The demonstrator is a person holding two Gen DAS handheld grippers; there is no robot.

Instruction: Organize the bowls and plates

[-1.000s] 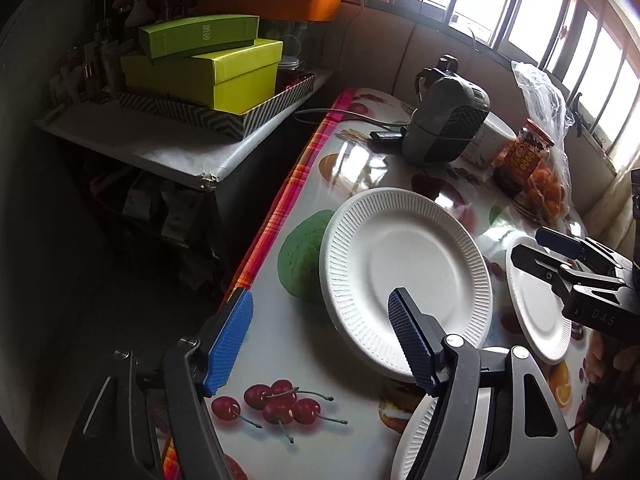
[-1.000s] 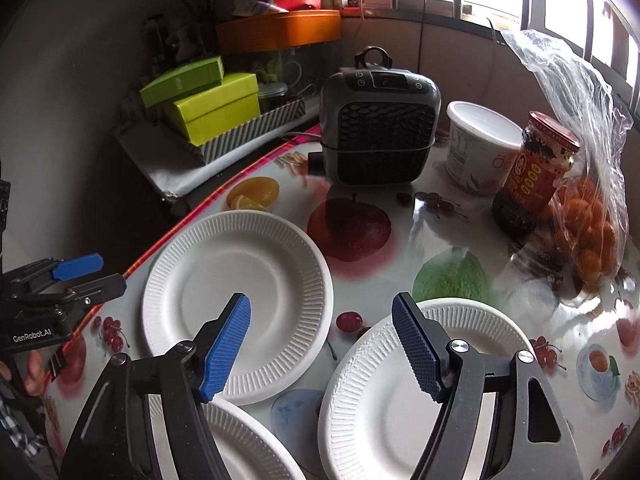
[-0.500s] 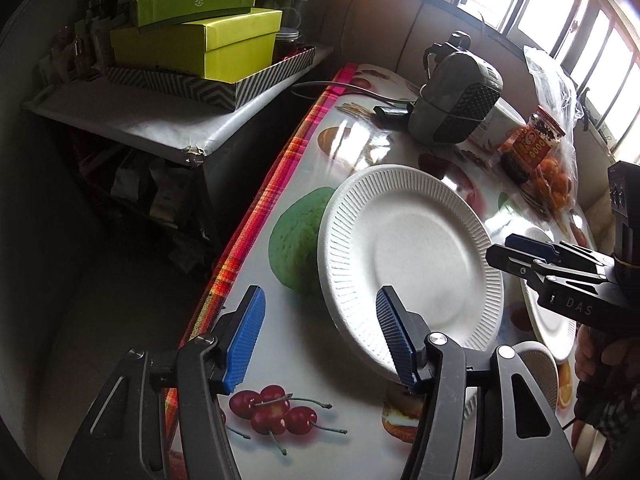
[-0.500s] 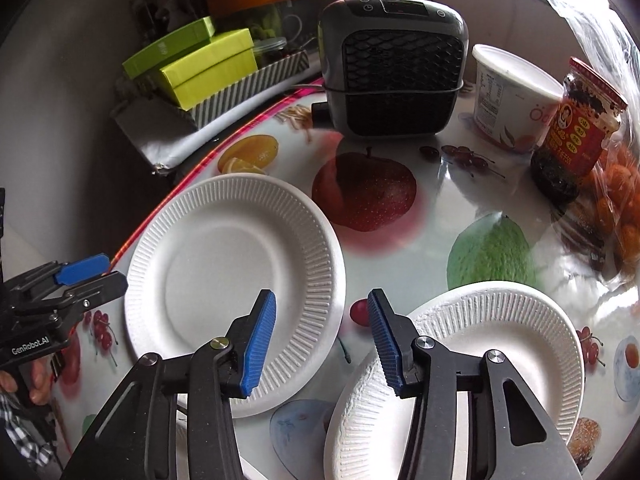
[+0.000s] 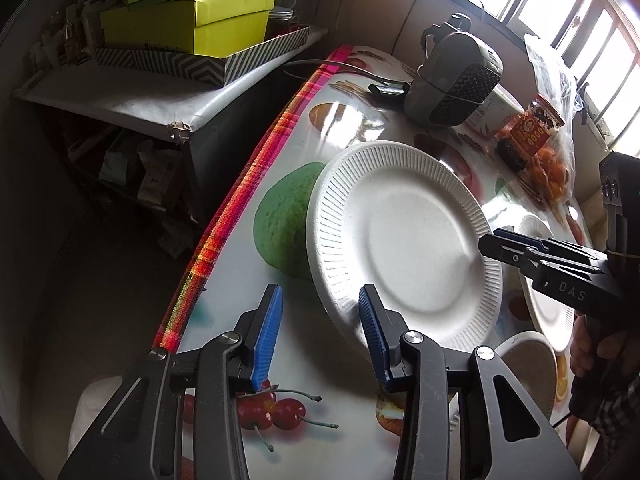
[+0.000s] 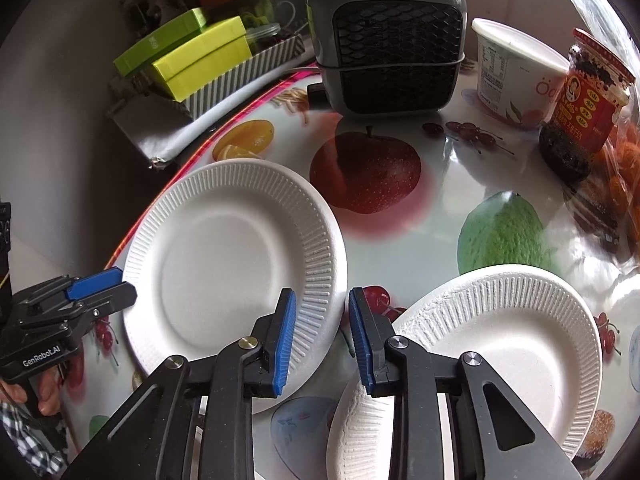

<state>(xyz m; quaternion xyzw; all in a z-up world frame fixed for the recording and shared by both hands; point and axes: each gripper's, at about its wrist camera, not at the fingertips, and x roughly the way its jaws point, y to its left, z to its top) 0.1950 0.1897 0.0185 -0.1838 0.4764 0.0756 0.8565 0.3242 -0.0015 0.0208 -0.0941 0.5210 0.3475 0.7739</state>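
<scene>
Nothing is being stacked yet: the white ribbed paper plate is lying flat on the fruit-print oilcloth table, and a second white paper plate is sitting apart beside it. The right gripper is closing over the first plate's rim, not yet pinching. The left gripper is closing at the opposite rim, pads clear. A small paper bowl is waiting nearby.

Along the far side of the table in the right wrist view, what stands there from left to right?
Grey heater → white lidded tub → red-labelled sauce jar → bag of oranges at the picture's right edge.
</scene>
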